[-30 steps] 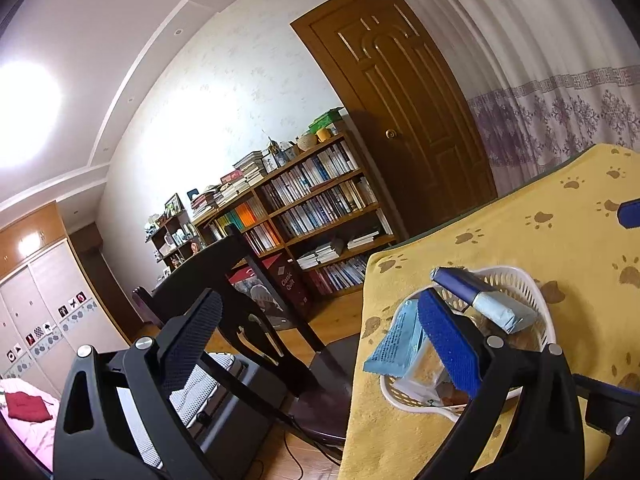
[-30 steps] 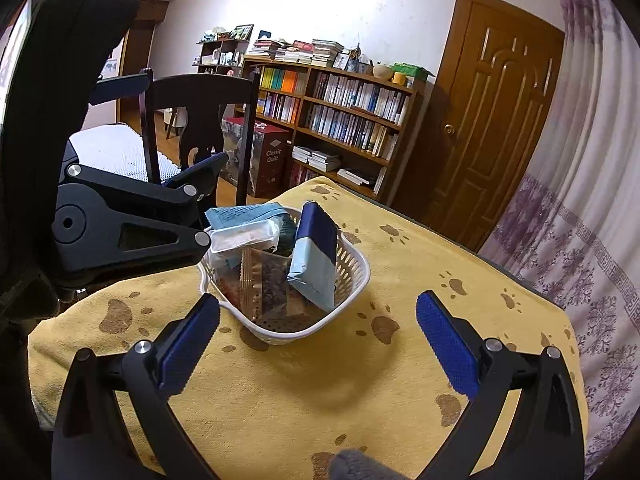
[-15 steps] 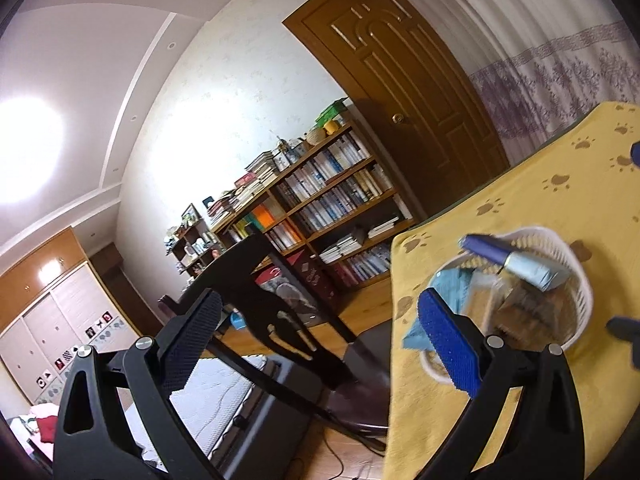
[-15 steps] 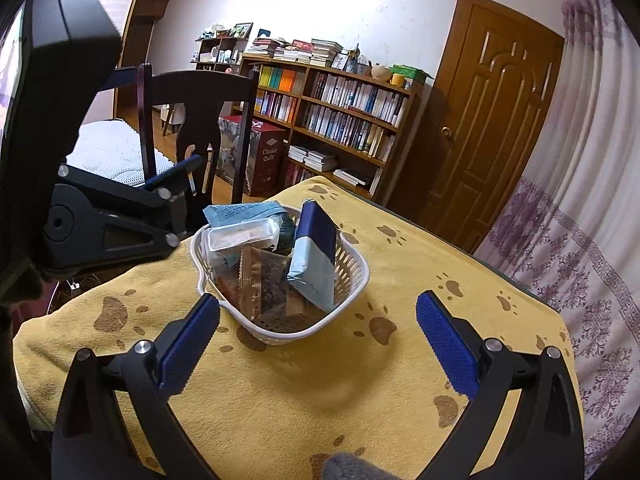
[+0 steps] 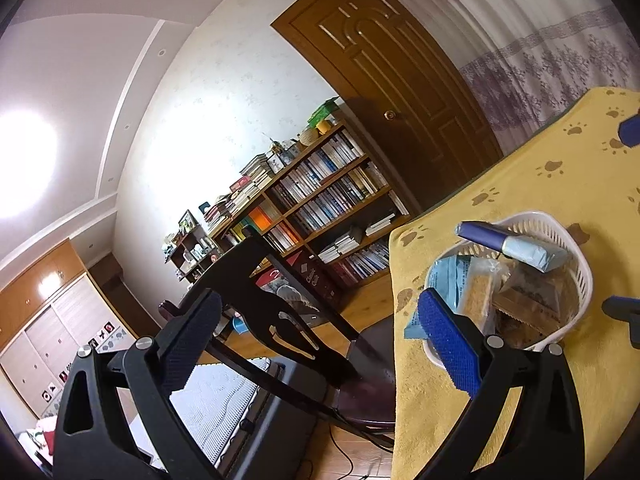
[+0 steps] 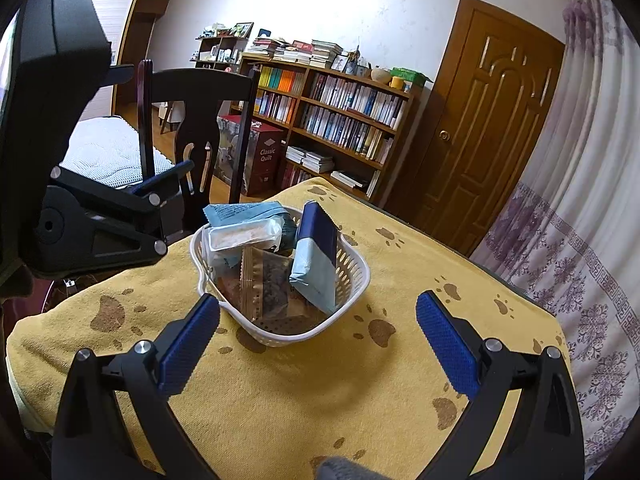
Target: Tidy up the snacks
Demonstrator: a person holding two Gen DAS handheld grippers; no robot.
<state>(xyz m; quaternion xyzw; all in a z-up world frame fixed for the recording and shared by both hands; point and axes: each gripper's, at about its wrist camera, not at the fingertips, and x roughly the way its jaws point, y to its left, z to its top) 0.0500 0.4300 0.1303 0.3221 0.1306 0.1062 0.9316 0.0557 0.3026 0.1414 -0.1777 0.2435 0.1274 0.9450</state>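
A white plastic basket [image 6: 357, 280] sits on the yellow paw-print tablecloth [image 6: 304, 392], holding several snack packets. A navy and pale blue packet [image 6: 316, 256] leans on its right wall. A clear cracker packet [image 6: 244, 236], a light blue packet [image 6: 240, 212] and a brown packet [image 6: 266, 280] fill the rest. My right gripper [image 6: 318, 346] hangs open just before the basket, nothing between its fingers. My left gripper [image 5: 320, 344] is open and empty at the table's left edge. Its right pad [image 5: 448, 344] overlaps the basket [image 5: 586, 276] rim in view.
A dark wooden chair [image 6: 200, 120] stands against the table's left side, behind the left gripper's body [image 6: 88, 228]. A bookshelf [image 6: 332, 120], a brown door [image 6: 492, 120] and a patterned curtain [image 6: 580, 240] line the far walls. Bare tablecloth lies to the right of the basket.
The left gripper has drawn back from the basket toward the table's left edge and tilted. The right gripper has barely moved. Both stay open.
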